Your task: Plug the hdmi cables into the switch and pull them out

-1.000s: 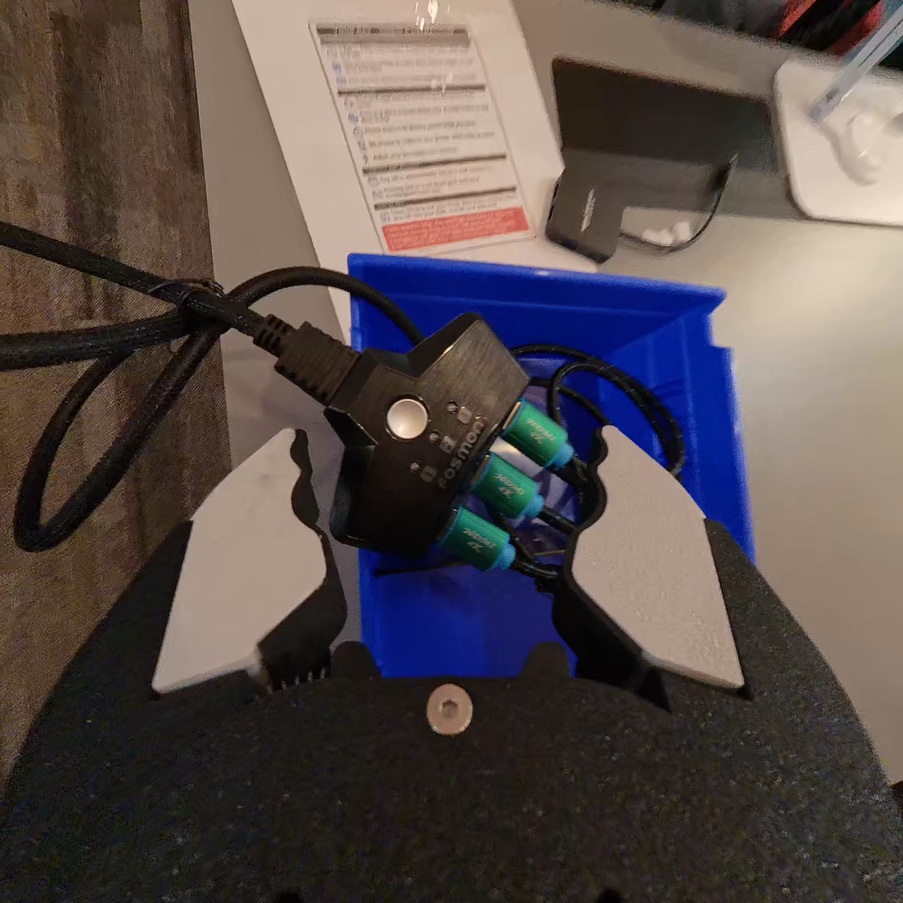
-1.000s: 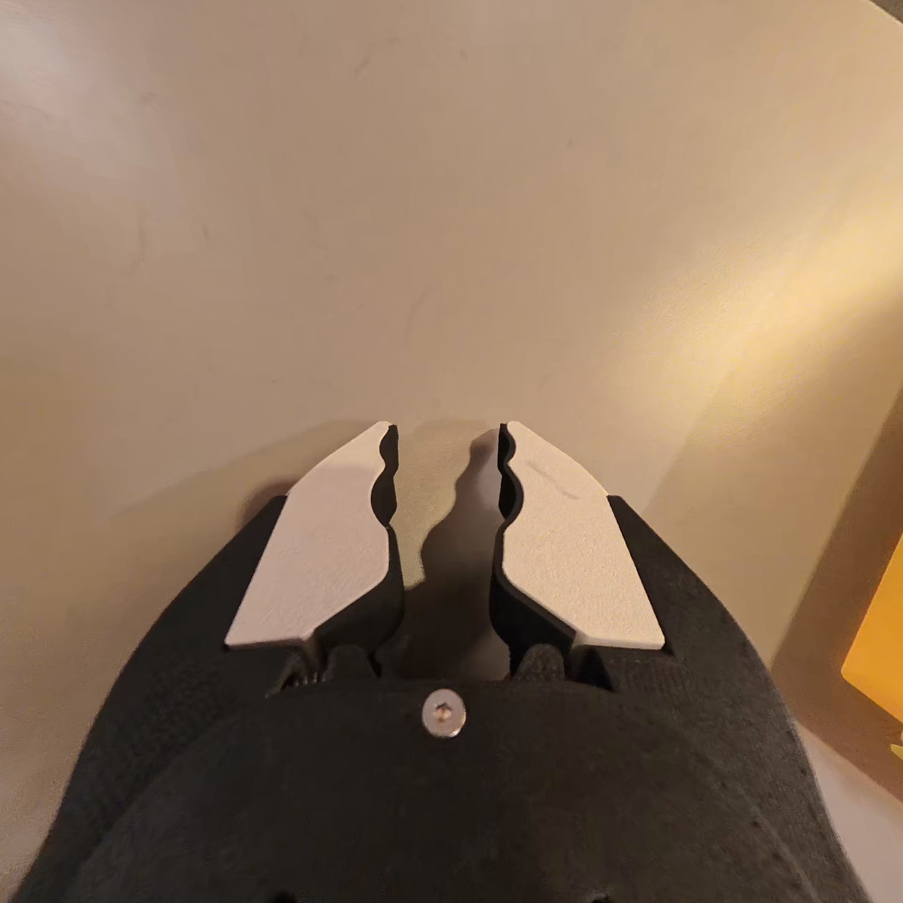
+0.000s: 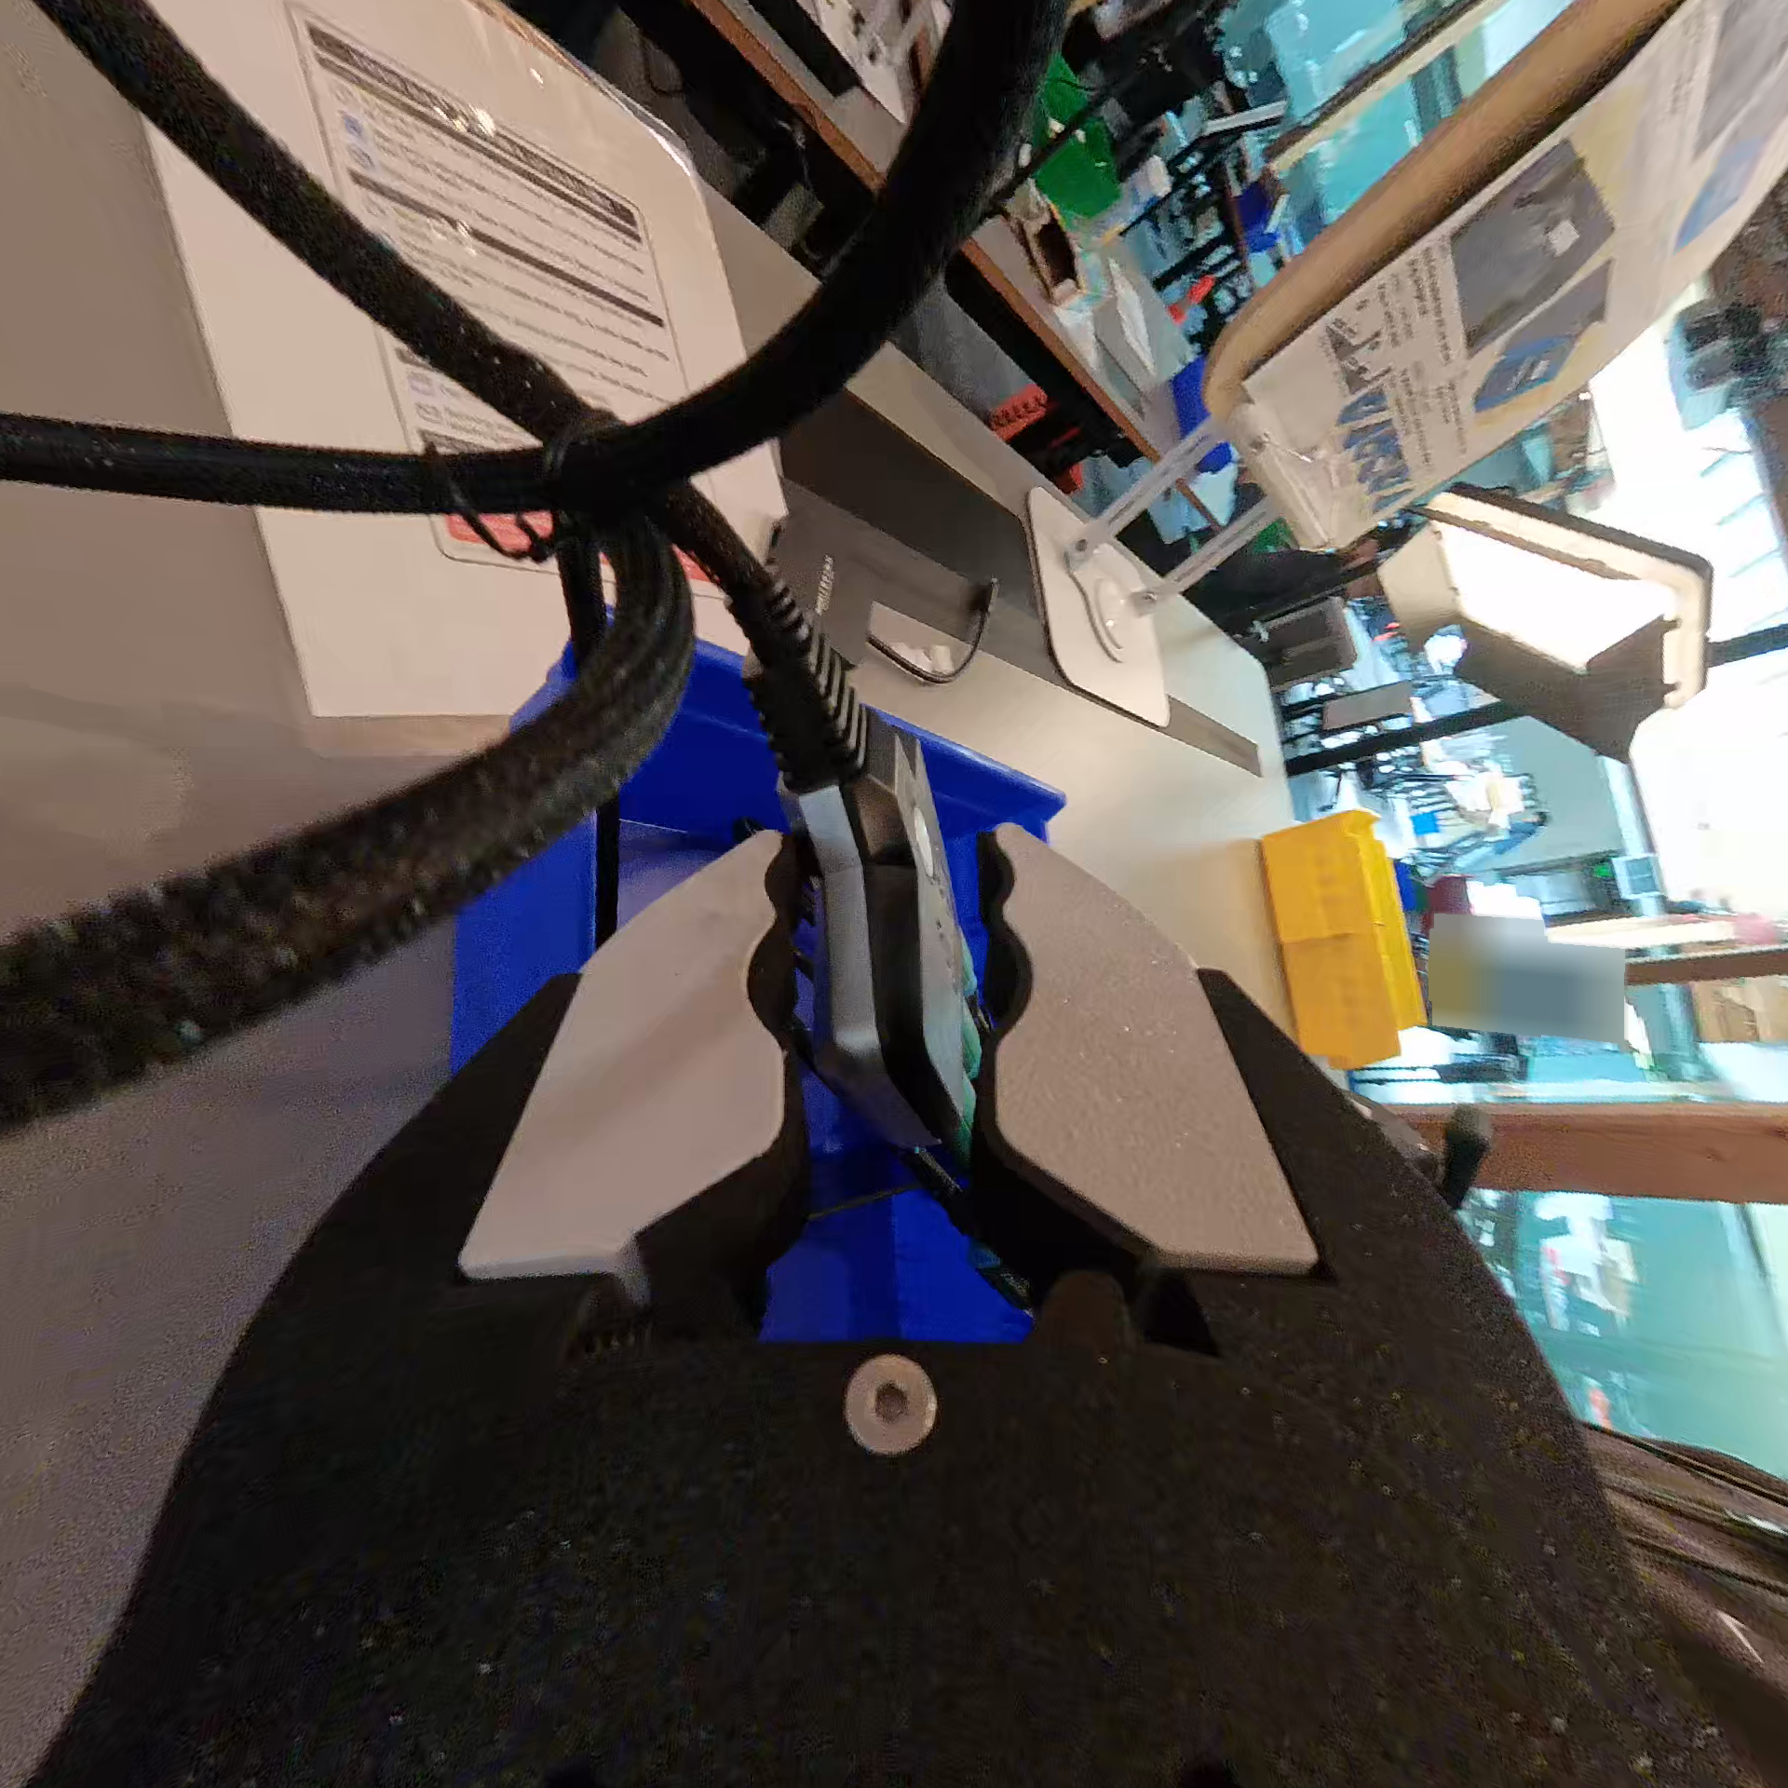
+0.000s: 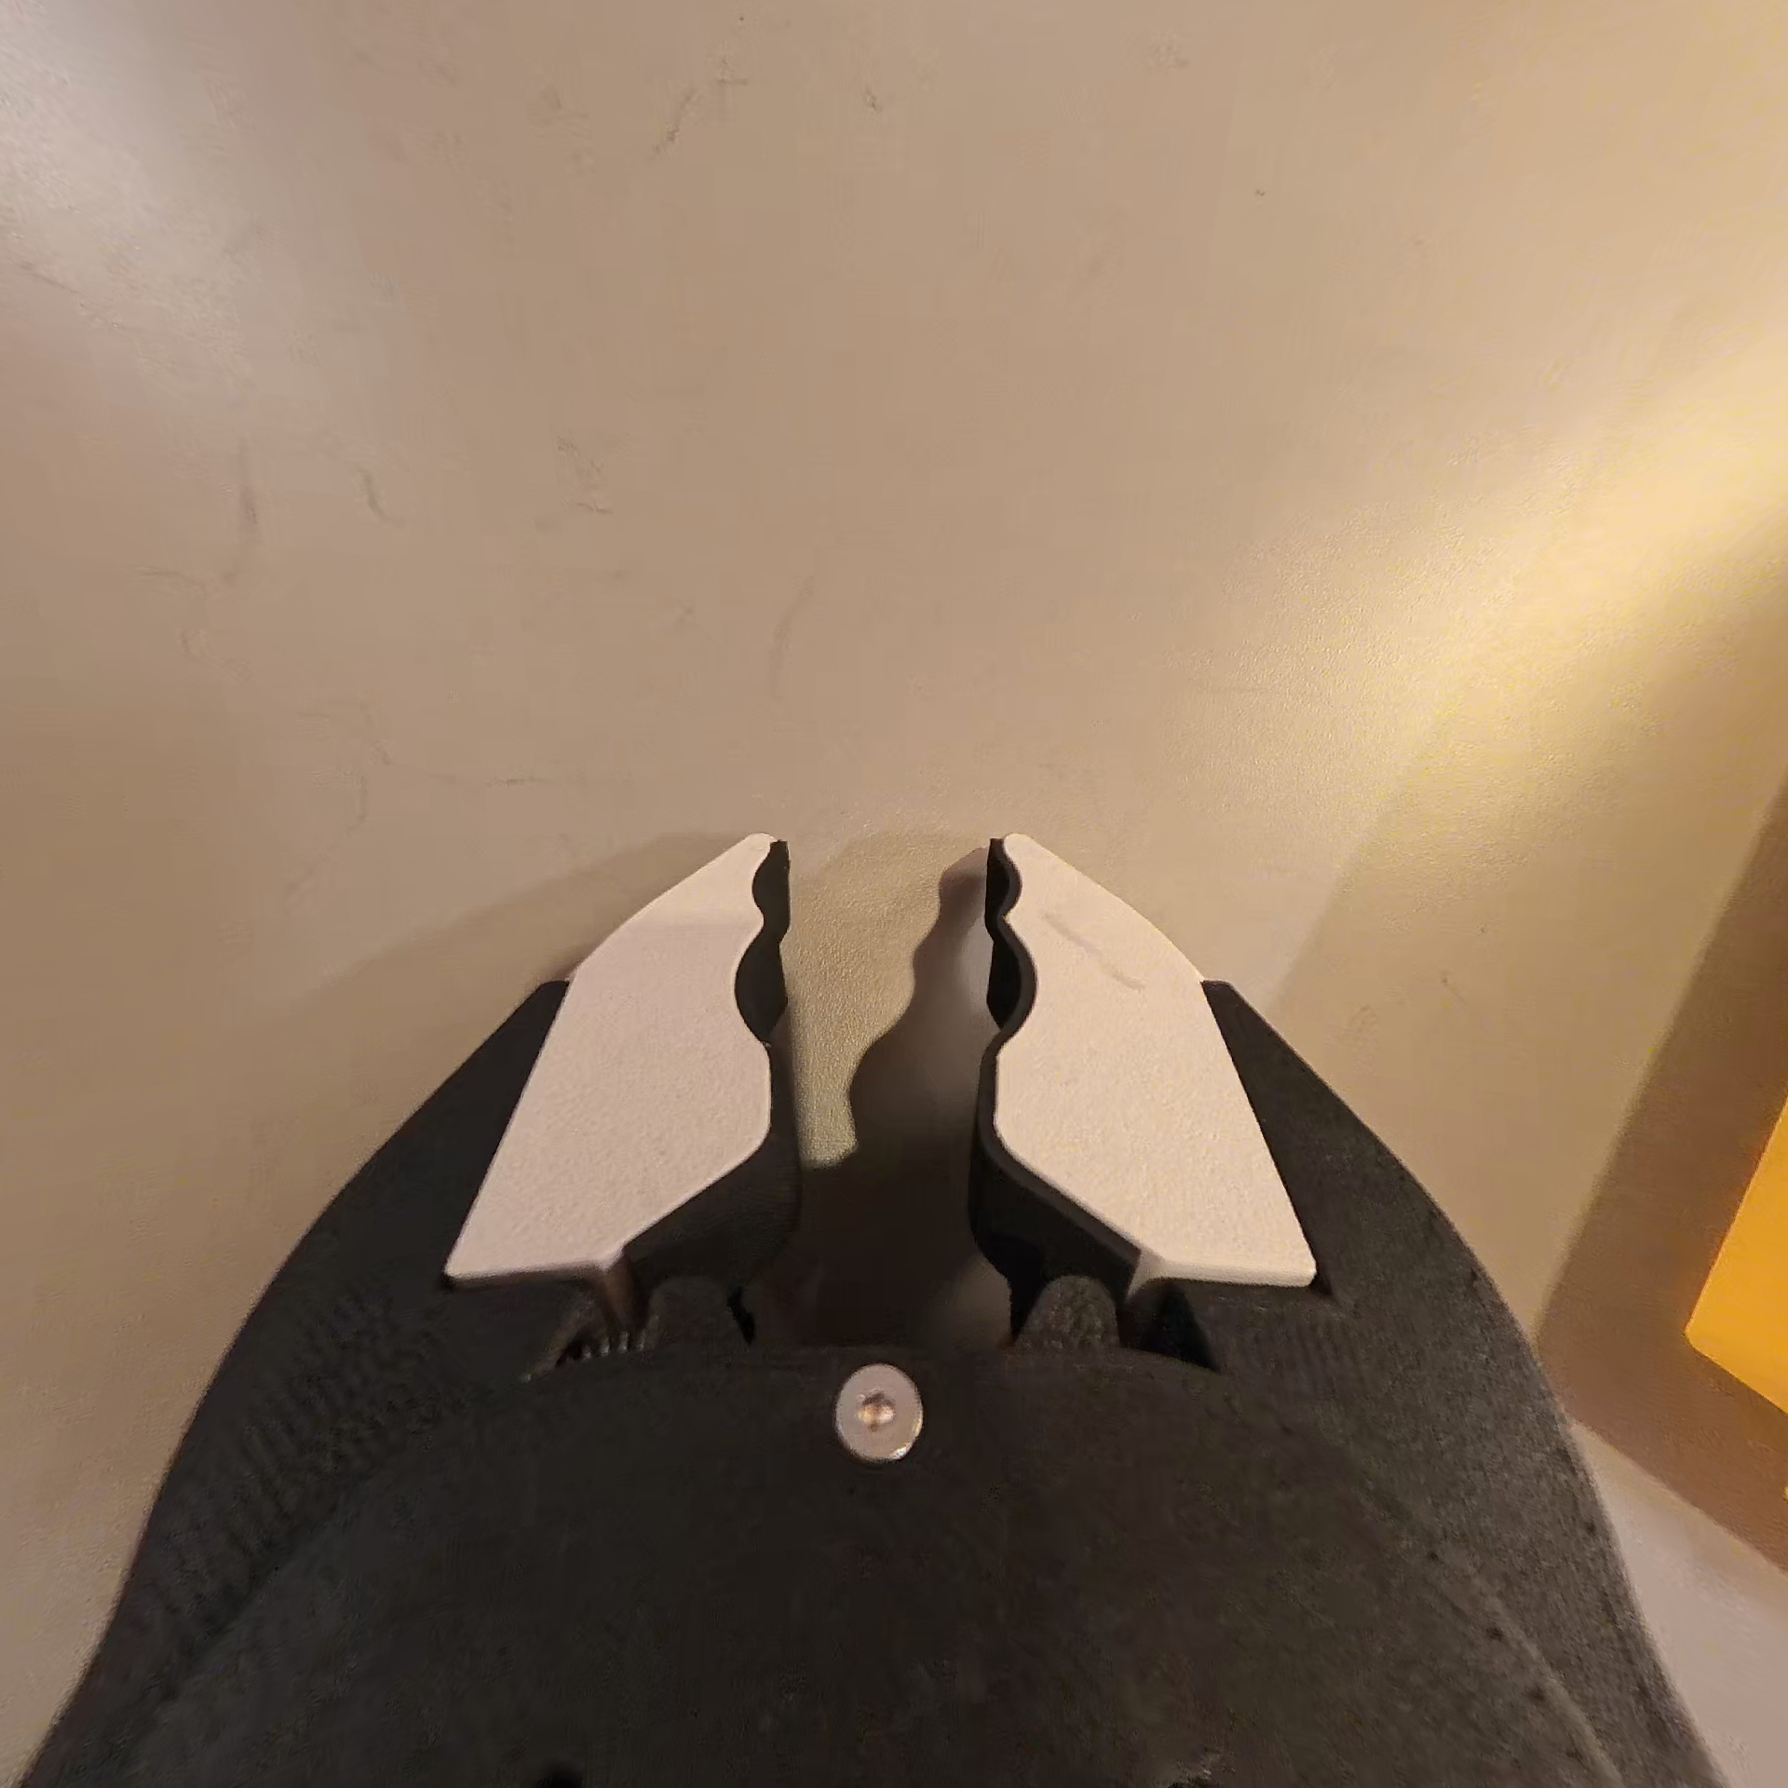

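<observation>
While a flat black adapter block (image 3: 885, 958) is standing on edge between the two grey fingers (image 3: 668, 1045) of the left gripper (image 3: 885, 851), both pads are pressing against its faces, the left pad on the grey underside and the right pad on the side carrying a round pale button and green plugs. Its ribbed strain relief (image 3: 808, 697) is poking up past the fingertips, and a thick braided black cable (image 3: 319, 900) is running from it, looping up and across the upper left, where several strands are being bunched together by a tie (image 3: 571, 464). Directly behind and below the held block, a blue bin (image 3: 677, 774) is sitting on a pale tabletop (image 3: 1161, 774). Behind the bin, a white box bearing a printed sheet (image 3: 464, 223) is standing, and a dark flat device (image 3: 851, 590) with a thin lead is lying to the right of the box. Farther right, a yellow bin (image 3: 1340, 938) is resting near the table's edge, with a lit panel lamp (image 3: 1548, 600) beyond it.

In the right wrist view, the right gripper (image 4: 888, 851) is hovering close over a bare beige surface (image 4: 871, 387), its white fingers (image 4: 658, 1055) standing apart with nothing between them. A yellow object (image 4: 1742, 1287) is showing at the right edge.
</observation>
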A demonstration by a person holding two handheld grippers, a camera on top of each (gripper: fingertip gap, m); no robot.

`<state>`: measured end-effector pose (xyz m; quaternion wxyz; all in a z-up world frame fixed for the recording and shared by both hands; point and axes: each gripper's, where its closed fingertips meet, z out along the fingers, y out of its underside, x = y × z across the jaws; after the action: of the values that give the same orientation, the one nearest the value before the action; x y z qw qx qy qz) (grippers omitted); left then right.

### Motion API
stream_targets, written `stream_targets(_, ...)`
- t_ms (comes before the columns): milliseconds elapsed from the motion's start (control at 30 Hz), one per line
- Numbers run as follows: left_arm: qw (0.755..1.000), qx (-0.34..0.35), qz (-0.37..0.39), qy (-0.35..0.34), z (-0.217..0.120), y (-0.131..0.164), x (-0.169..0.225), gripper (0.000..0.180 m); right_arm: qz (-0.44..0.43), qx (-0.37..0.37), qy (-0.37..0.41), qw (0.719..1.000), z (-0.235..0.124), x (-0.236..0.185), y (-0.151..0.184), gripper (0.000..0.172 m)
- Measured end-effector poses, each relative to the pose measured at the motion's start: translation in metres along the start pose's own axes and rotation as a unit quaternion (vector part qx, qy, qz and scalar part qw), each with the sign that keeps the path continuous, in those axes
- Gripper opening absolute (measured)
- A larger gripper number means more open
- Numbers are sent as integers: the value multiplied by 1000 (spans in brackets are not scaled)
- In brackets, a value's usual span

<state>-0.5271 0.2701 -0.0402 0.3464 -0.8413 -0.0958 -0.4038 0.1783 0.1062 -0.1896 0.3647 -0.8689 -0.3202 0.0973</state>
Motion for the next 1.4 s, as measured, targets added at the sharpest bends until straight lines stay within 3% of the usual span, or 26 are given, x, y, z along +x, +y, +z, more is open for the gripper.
stream_targets(33,1000,-4,-3,5,2,3,0,36,0,0,0,1000,0,0,0,39)
stream_targets(167,999,-33,-22,12,11,16,-2,51,0,0,-1,1000,0,0,0,38)
stream_targets(233,998,-55,-30,5,17,24,-5,50,0,0,-1,1000,0,0,0,38)
stream_targets(367,998,-44,-34,8,20,22,-5,27,-2,1,1,1000,0,0,0,38)
stream_targets(600,999,8,-19,47,10,6,24,22,-2,1,2,1000,0,0,0,39)
stream_targets(833,991,98,44,81,-38,-25,93,22,3,-1,-6,1000,1,0,0,38)
stream_targets(1067,971,147,143,126,-63,-29,215,22,2,-1,-10,1000,1,-1,-1,38)
stream_targets(1233,956,129,184,190,-24,11,299,22,-3,0,-8,1000,1,-1,-1,37)
stream_targets(1400,947,71,150,275,61,81,339,22,-9,2,-1,1000,1,-1,-1,37)
